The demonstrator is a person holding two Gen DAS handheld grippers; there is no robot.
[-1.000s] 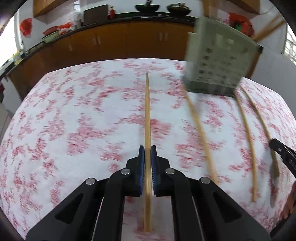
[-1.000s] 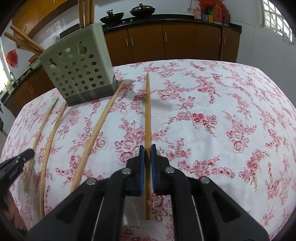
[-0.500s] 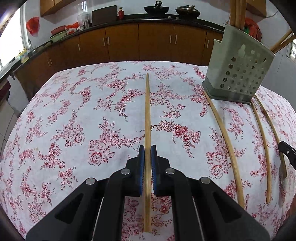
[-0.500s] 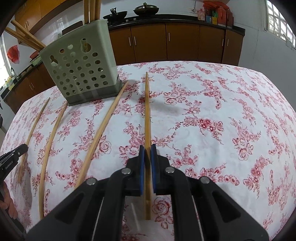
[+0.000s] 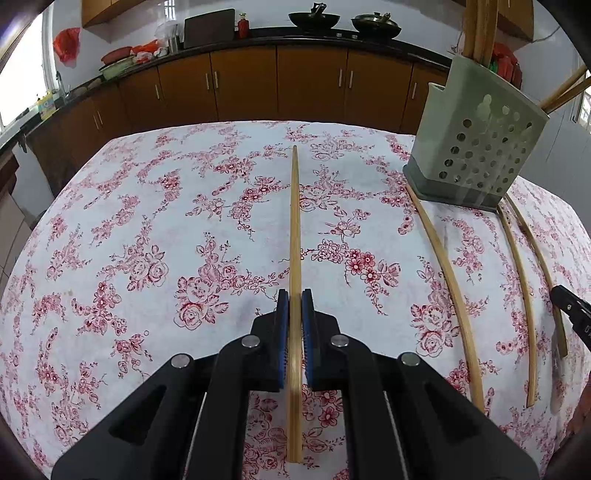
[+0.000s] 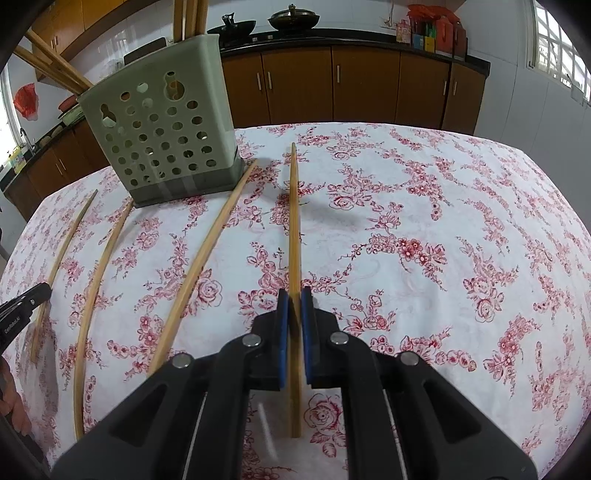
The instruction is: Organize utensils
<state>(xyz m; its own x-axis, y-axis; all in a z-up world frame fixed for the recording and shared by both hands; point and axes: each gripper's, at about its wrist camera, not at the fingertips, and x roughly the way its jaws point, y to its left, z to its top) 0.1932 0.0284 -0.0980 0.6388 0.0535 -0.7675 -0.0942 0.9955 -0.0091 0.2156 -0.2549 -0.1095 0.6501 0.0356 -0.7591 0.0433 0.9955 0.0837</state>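
My left gripper (image 5: 294, 295) is shut on a bamboo chopstick (image 5: 294, 221) that points forward above the floral tablecloth. My right gripper (image 6: 294, 295) is shut on another bamboo chopstick (image 6: 294, 221), also pointing forward. A grey-green perforated utensil holder (image 5: 476, 155) stands at the far right in the left wrist view and at the far left in the right wrist view (image 6: 162, 136), with several chopsticks standing in it. Three loose chopsticks lie on the cloth in front of the holder (image 5: 448, 273) (image 6: 201, 258). Each gripper's tip shows at the edge of the other's view (image 5: 570, 310) (image 6: 22, 306).
The table wears a white cloth with red flowers (image 5: 147, 240). Brown kitchen cabinets (image 5: 258, 85) and a dark counter with woks (image 5: 314, 18) run behind the table. A window (image 6: 561, 48) is at the right.
The left gripper's view has swung and steadied, with the holder now further right and higher. The right gripper has edged a little closer to the holder. Both still hold their chopsticks.
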